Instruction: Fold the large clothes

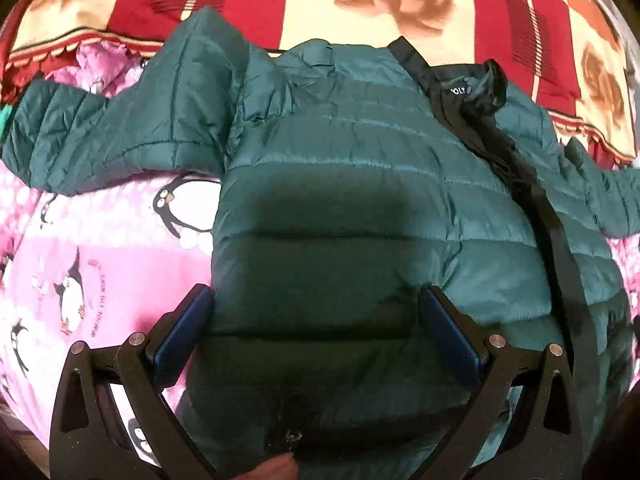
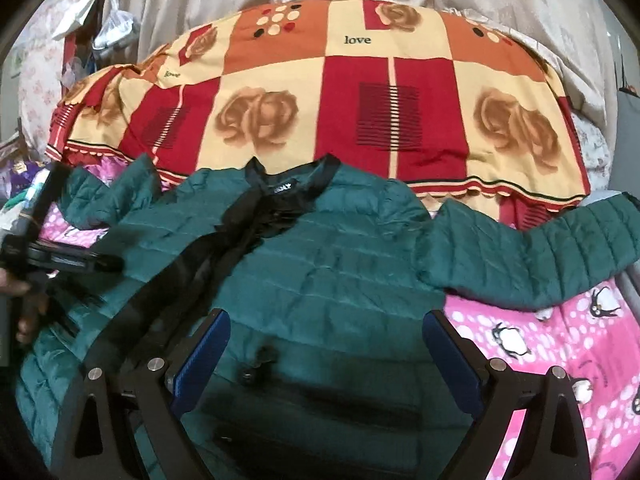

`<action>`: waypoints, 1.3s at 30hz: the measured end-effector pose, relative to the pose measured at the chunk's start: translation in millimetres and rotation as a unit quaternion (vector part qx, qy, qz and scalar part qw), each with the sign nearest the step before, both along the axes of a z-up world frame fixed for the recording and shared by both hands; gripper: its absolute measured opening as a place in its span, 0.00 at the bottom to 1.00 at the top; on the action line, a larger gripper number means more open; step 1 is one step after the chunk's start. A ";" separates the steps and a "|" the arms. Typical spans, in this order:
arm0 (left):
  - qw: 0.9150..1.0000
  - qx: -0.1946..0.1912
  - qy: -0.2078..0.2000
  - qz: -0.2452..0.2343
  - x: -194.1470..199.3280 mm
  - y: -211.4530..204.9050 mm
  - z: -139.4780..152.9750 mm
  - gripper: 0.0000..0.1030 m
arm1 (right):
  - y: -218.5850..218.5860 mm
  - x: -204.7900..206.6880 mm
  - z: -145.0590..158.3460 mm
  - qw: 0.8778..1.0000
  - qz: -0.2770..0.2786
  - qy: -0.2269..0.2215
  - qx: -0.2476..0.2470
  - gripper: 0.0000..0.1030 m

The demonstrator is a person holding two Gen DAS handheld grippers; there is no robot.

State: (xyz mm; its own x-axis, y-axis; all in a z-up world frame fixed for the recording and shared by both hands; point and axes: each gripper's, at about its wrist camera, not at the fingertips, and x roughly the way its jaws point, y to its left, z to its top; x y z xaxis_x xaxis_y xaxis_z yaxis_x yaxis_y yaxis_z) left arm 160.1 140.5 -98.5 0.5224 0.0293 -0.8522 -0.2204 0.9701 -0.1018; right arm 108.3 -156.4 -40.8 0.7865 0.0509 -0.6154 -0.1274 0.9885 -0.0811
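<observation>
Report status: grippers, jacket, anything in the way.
Left gripper open, right gripper open, both over the lower jacket. Jacket flat, sleeves spread, unfolded. Nothing on it.

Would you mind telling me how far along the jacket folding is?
Done: the green jacket lies spread flat on the bed, both sleeves out. In hand: nothing; the left gripper and right gripper hover open over its hem. Left: every fold, sleeves included.
</observation>
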 end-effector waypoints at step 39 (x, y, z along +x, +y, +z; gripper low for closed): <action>0.971 -0.010 -0.206 0.124 -65.7 301.3 53.0 0.99 | -4.4 23.9 -49.8 0.994 -0.020 0.104 0.017 0.99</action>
State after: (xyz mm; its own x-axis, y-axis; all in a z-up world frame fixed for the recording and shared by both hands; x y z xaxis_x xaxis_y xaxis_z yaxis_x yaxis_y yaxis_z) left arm 94.4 441.9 -45.5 0.7984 0.1831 -0.5736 -0.3834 0.8892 -0.2497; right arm 132.2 -160.8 -90.7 0.6449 0.0457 -0.7629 -0.0988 0.9948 -0.0240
